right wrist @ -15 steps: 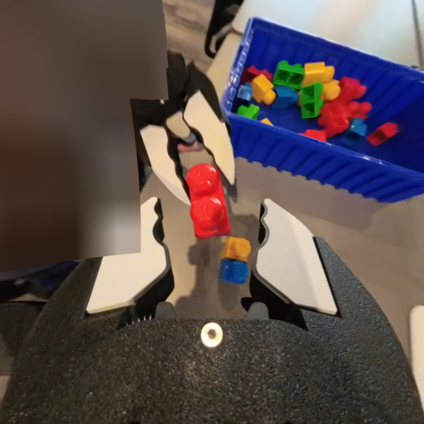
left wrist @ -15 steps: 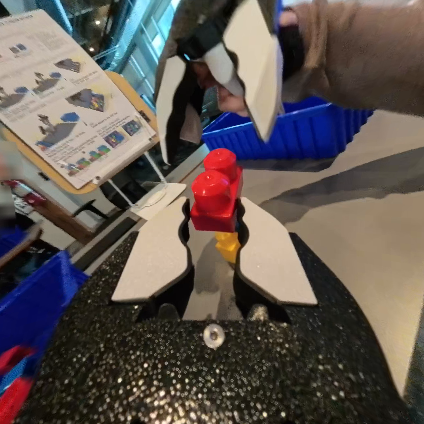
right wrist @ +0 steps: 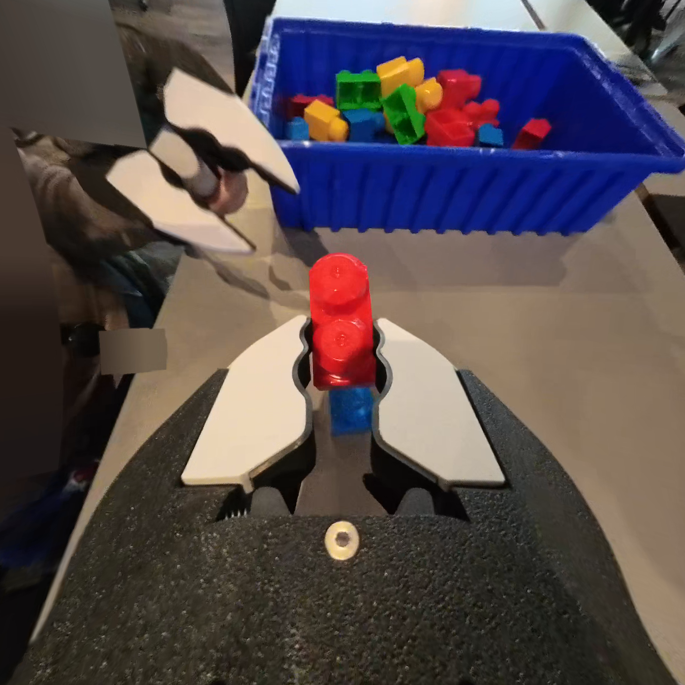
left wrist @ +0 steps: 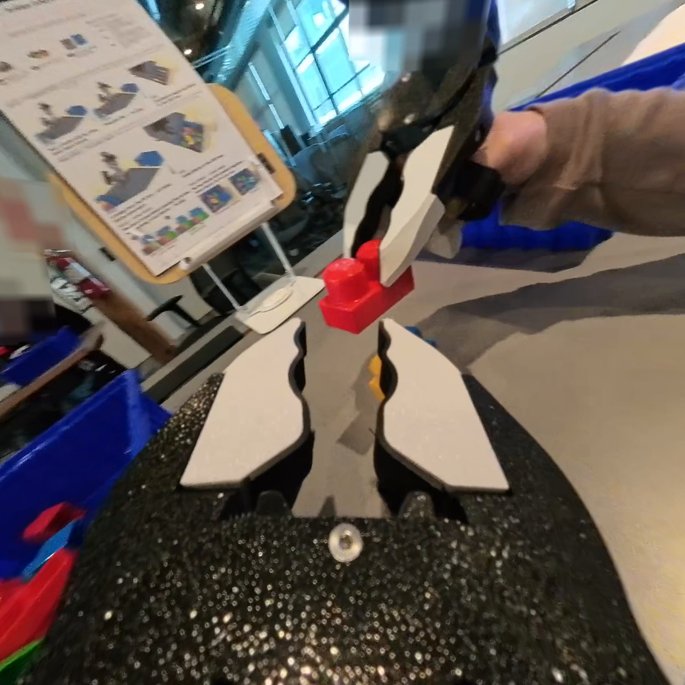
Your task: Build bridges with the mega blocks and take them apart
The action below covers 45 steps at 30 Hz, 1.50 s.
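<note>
Right gripper [right wrist: 341, 356] at 6 o'clock, fingers [right wrist: 259, 404] closed on red two-stud block [right wrist: 341, 322], studs up. Blue block [right wrist: 350, 411] directly beneath red one, between fingers. Grey desk [right wrist: 519, 315] under both. Blue bin [right wrist: 463, 185] at 1 o'clock, ribbed front wall; inside, loose red, yellow, green, blue blocks [right wrist: 400, 103] in heap. Left gripper [right wrist: 276, 218] at 10 o'clock, well apart from red block, fingers spread, nothing between them.
</note>
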Motion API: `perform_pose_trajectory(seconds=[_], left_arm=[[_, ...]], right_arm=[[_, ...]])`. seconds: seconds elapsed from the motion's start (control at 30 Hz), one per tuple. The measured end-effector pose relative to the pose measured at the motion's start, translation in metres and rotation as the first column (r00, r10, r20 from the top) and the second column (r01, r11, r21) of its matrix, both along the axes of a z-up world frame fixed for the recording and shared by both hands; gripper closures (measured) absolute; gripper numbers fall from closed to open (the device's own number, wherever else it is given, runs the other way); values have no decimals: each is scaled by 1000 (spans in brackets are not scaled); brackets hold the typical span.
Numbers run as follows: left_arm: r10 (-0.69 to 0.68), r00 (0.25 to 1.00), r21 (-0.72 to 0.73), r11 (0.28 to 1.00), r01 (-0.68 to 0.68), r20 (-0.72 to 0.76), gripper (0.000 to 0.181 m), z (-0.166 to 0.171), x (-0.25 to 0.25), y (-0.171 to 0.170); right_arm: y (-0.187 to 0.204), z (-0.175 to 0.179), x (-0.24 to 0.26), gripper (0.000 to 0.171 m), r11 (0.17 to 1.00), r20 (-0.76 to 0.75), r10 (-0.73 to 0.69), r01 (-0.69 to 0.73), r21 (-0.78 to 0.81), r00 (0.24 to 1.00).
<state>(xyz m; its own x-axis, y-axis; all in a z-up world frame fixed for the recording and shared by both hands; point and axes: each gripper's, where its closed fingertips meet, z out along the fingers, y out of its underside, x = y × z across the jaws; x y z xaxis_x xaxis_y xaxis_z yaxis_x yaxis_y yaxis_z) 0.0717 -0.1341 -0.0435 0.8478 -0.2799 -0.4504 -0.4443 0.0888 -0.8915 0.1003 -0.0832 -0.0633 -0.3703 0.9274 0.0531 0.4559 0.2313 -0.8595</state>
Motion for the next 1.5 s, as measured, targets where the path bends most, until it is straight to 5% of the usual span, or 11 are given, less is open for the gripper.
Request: perform_pose_trajectory(seconds=[0.3, 0.57, 1.43, 1.47, 1.5], left_arm=[[56, 996, 6, 998, -56, 72, 154, 4, -22, -1], [28, 999, -103, 994, -31, -32, 147, -17, -6, 17], [94, 995, -137, 986, -99, -40, 145, -46, -11, 35], [108, 994, -116, 987, -111, -36, 141, -45, -14, 36], [120, 992, -94, 988, -122, -29, 138, -43, -15, 36]], right_arm=[[10, -33, 2, 141, 996, 107, 91, -89, -26, 990], [13, -60, 1, 141, 996, 193, 92, -92, -7, 977], [13, -66, -2, 140, 999, 176, -44, 43, 11, 983], [14, -68, -2, 138, 998, 180, -54, 51, 24, 982], [16, -75, 0, 113, 996, 208, -75, 65, 56, 975]])
